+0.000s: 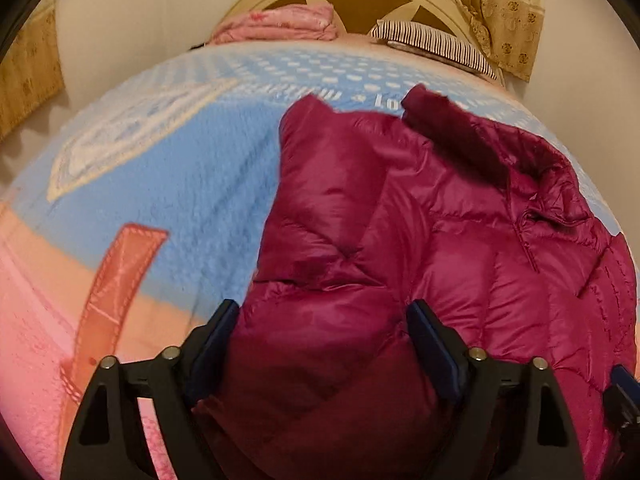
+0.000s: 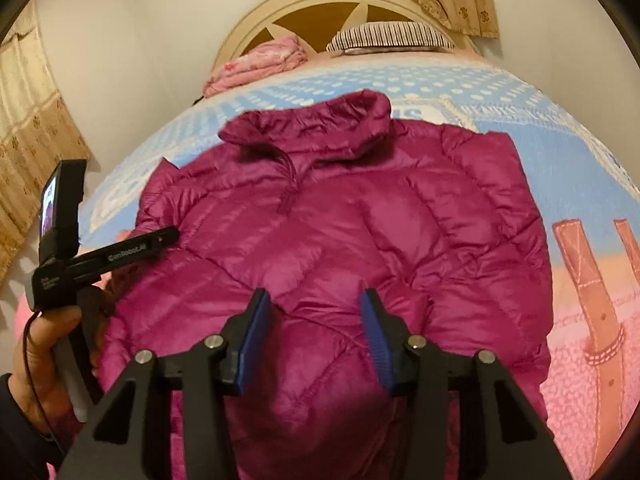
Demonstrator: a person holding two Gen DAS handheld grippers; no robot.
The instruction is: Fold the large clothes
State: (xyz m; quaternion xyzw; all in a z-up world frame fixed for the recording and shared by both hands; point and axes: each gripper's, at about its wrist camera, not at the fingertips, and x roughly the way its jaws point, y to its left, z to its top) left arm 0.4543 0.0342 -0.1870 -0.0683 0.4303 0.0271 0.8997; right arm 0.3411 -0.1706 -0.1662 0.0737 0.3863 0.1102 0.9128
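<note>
A magenta quilted puffer jacket [image 2: 352,232] lies front up on the bed, collar toward the headboard, with both sleeves folded in over the body. In the left wrist view the jacket [image 1: 400,240] fills the right half. My left gripper [image 1: 320,320] is open, its jaws standing wide over the jacket's left side near the hem. It also shows in the right wrist view [image 2: 168,236] at the jacket's left edge, held by a hand. My right gripper [image 2: 316,312] is open above the jacket's lower middle. Neither gripper holds fabric.
The bed is covered with a blue and pink fleece blanket [image 1: 180,184]. A folded pink cloth [image 2: 260,64] and a striped pillow [image 2: 388,36] lie by the cream headboard [image 2: 352,0]. Curtains [image 2: 28,128] hang on the left and behind the bed.
</note>
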